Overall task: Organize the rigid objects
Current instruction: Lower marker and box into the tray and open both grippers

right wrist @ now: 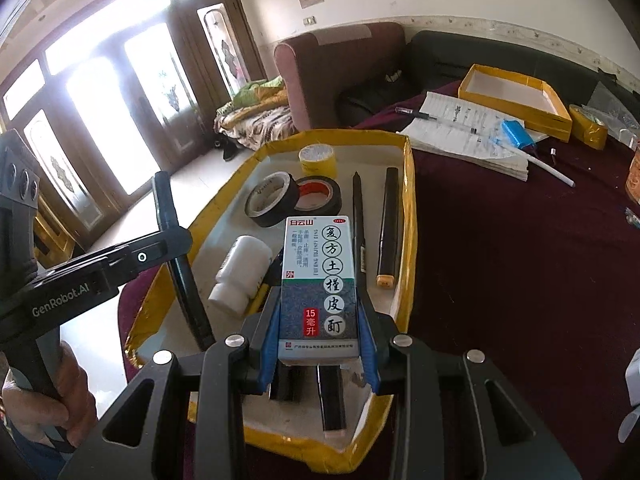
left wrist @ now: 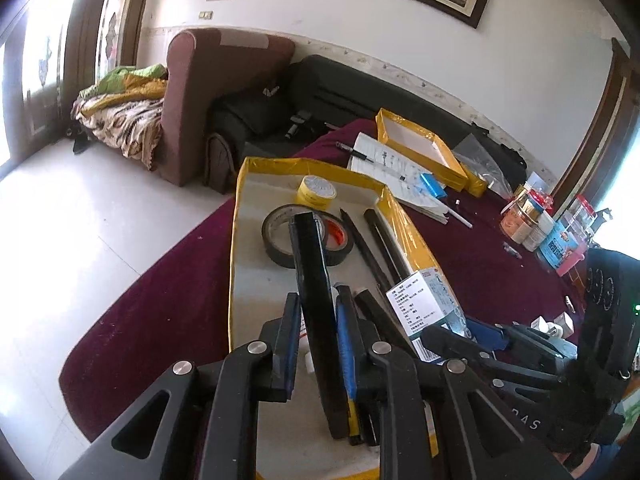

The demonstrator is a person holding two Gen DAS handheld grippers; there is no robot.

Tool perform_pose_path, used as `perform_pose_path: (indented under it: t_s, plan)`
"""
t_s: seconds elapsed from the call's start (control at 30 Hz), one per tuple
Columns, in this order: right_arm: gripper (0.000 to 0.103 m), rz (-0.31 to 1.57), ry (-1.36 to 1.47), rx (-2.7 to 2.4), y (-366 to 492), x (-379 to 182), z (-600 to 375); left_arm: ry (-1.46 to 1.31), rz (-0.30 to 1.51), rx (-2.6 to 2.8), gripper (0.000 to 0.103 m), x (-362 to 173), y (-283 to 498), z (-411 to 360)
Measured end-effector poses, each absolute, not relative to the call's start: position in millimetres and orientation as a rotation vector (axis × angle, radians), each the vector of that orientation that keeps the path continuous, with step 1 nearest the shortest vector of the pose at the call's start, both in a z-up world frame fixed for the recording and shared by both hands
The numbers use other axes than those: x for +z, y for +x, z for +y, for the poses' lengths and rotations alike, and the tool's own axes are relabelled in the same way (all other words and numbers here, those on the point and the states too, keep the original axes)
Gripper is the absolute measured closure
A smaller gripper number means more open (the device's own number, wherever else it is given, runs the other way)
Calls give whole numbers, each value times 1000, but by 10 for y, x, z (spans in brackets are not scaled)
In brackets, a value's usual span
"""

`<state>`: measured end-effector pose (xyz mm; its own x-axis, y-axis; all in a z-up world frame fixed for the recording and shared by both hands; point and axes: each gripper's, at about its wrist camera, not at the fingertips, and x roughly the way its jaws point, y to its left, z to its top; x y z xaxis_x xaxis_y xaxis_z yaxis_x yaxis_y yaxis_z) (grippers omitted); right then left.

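Observation:
My left gripper (left wrist: pixel 318 306) is shut on a flat black slab (left wrist: pixel 314 276), held on edge above the yellow-rimmed tray (left wrist: pixel 240 216). It also shows at the left of the right wrist view, where the slab (right wrist: pixel 176 248) hangs over the tray's left side. My right gripper (right wrist: pixel 318 304) is shut on a white and green medicine box (right wrist: pixel 318 284), held over the tray (right wrist: pixel 408 208); the box also shows in the left wrist view (left wrist: pixel 424 300). In the tray lie black tape rolls (right wrist: pixel 294 198), a yellow tape roll (right wrist: pixel 317 160), a white bottle (right wrist: pixel 240 274) and black pens (right wrist: pixel 390 226).
The tray sits on a dark red cloth (right wrist: pixel 500 260). Beyond it lie an open notebook (right wrist: pixel 468 136) with a pen and a blue item (right wrist: pixel 516 132), a second yellow tray (right wrist: pixel 516 96), and jars and boxes (left wrist: pixel 540 224) at the right. A sofa (left wrist: pixel 224 92) stands behind.

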<state>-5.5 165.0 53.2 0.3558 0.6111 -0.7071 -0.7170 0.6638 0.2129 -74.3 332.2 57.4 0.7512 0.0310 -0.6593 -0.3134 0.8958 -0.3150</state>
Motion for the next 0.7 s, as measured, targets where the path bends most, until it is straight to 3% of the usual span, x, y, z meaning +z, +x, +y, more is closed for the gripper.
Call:
perform_pose_path:
  t_s: [0.6, 0.7]
  plan:
    - [70, 874, -217, 844, -32, 359, 1825, -424, 739, 219, 85, 391, -738, 3306]
    - [64, 860, -225, 855, -82, 383, 1798, -419, 739, 215, 85, 405, -753, 3256]
